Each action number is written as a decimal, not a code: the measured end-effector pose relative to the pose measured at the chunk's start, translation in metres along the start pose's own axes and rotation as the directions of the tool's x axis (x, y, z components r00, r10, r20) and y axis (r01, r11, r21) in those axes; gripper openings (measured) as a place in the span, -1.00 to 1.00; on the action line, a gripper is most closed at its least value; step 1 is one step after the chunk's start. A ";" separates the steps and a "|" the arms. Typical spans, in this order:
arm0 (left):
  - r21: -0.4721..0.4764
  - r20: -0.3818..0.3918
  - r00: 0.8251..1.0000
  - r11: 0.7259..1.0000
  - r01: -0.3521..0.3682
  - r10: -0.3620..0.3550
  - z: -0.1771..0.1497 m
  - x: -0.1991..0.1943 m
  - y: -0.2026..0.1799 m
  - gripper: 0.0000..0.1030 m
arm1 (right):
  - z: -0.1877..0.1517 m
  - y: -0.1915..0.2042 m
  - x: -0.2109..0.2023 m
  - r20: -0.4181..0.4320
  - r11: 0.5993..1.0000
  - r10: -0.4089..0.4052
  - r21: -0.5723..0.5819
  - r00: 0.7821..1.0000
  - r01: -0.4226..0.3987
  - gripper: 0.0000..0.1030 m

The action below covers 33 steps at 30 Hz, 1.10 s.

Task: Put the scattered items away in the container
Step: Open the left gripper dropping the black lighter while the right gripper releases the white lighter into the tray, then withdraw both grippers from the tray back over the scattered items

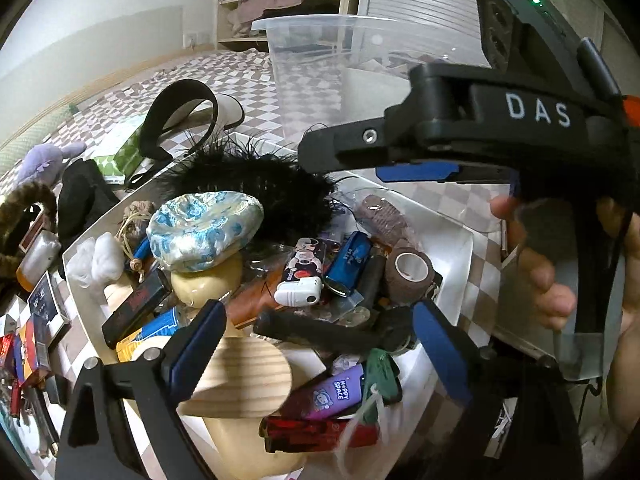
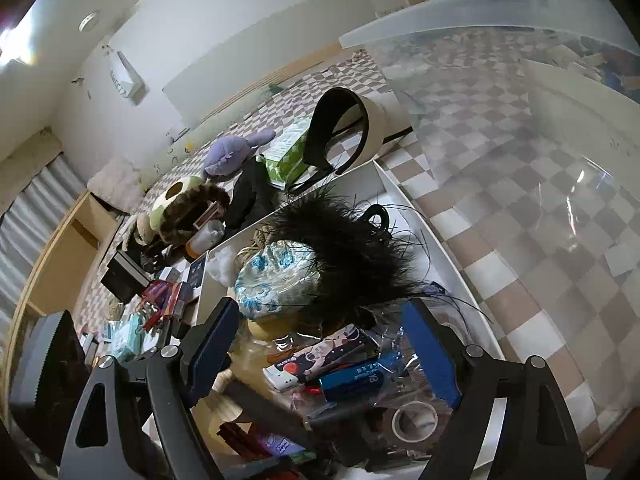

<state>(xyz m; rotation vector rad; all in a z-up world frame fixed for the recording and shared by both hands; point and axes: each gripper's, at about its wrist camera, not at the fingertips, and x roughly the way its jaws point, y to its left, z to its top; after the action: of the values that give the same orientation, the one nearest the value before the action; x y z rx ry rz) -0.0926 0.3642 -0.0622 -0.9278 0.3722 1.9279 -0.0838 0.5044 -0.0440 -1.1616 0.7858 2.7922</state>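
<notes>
Far left, off the tray: loose items lie on the checkered surface — a purple plush (image 2: 234, 152), a green tissue box (image 2: 290, 148), a fur-trimmed piece (image 2: 192, 204), small boxes and packets (image 2: 160, 296). These are outside any container, so sorting looks incomplete, as a judgement.

Centre: shallow white tray (image 1: 460, 240), heaped. Contents, left to right in the left wrist view: white fluffy bit (image 1: 100, 256), dark flat box (image 1: 136, 308), blue-patterned silk cap (image 1: 204, 228) sitting on a cream rounded form, black feather piece (image 1: 256, 184) across the back, white-and-black lighter-like item (image 1: 302, 276), blue case (image 1: 348, 260), brown tape roll (image 1: 412, 268), purple packet (image 1: 334, 392), red packet (image 1: 320, 432). A pale wooden disc (image 1: 244, 376) lies at the near edge.

Left claw (image 1: 320, 340): released, blue pads apart, nothing between them, poised over the tray's near side — likely placed to pick from or drop into the heap; cannot tell which.

Right: right claw (image 2: 324, 340) also spread wide and empty, above the lighter and blue case. In the left view it crosses above the tray, a hand (image 1: 556, 280) on its grip.

Far right: a clear plastic tub (image 1: 320, 80) stands behind the tray; contents unclear through the wall. Which vessel is the target container cannot be settled.
</notes>
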 end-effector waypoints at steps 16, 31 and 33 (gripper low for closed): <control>-0.017 0.033 0.999 1.000 -0.017 0.018 -0.008 -0.015 0.002 0.86 | -0.002 0.011 -0.005 -0.002 1.000 -0.002 -0.019 1.000 0.002 0.63; -0.125 0.136 0.987 0.990 -0.063 0.080 -0.026 -0.067 0.027 0.99 | -0.004 0.043 -0.015 0.044 0.999 -0.002 -0.045 0.999 0.004 1.00; -0.153 0.156 0.983 0.986 -0.071 0.095 -0.029 -0.077 0.033 0.99 | -0.004 0.047 -0.016 0.055 0.999 -0.003 -0.047 0.998 0.006 1.00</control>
<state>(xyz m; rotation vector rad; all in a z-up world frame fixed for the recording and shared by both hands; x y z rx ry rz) -0.0862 0.2828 -0.0287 -0.8525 0.1775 2.1143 -0.0791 0.4641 -0.0144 -1.0865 0.7166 2.8403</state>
